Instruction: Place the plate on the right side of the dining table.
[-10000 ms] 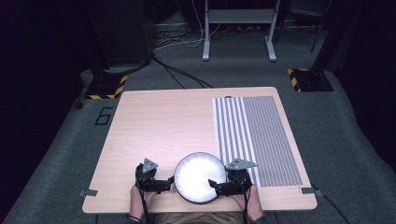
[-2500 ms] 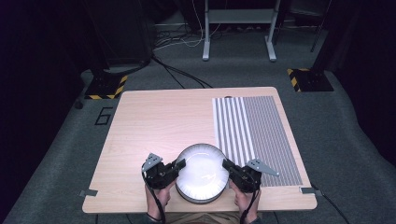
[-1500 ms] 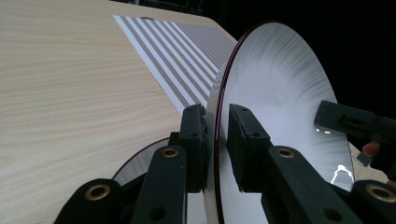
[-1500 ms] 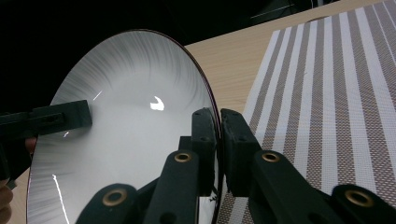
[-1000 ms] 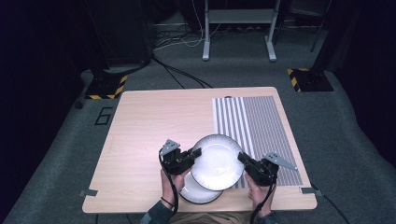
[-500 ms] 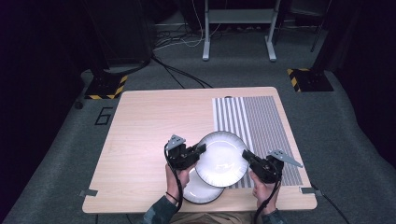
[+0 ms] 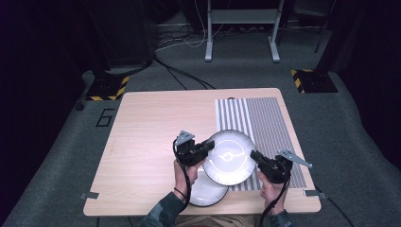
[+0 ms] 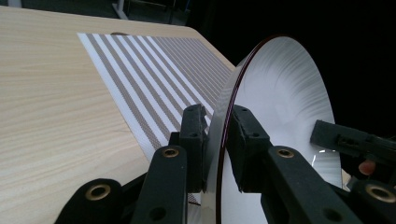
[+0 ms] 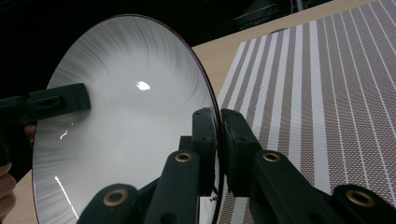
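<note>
Wood table (image 7: 146, 137): white plate (image 7: 230, 156), dark rim, tilted.

The right claw (image 9: 218, 140) is clamped on the rim of a white plate (image 9: 126, 130), one jaw on each face. The plate is held off the counter (image 9: 224, 51), its dark-edged rim toward the camera. At the far rim, the left claw (image 9: 70, 99) grips the plate. A striped mat (image 9: 327, 107) lies on the counter beyond
</note>
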Motion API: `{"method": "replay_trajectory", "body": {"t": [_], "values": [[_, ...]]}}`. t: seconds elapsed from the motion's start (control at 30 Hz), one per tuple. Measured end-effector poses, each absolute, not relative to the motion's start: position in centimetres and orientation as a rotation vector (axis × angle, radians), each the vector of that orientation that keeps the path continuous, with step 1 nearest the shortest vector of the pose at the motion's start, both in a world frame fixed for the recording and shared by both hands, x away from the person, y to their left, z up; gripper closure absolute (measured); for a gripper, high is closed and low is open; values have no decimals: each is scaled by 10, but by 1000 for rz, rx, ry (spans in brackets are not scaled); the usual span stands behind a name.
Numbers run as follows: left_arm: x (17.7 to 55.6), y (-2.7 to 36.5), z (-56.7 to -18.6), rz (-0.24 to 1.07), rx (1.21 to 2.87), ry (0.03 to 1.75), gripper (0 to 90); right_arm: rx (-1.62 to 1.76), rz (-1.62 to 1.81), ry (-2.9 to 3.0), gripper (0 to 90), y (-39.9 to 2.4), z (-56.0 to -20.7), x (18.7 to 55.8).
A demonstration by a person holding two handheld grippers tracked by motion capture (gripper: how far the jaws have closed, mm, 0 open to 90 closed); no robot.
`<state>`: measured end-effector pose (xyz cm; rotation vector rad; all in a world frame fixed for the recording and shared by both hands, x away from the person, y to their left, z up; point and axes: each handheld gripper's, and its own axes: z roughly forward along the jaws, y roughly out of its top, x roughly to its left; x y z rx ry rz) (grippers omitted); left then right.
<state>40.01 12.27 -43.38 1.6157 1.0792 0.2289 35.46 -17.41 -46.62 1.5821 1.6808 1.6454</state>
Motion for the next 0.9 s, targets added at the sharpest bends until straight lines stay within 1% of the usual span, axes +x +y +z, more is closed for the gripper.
{"method": "replay_trajectory", "body": {"t": [0.9], "values": [[426,91,-431,186,1597,1091,763,1612,1605,1648,843,-202,-458,369]]}}
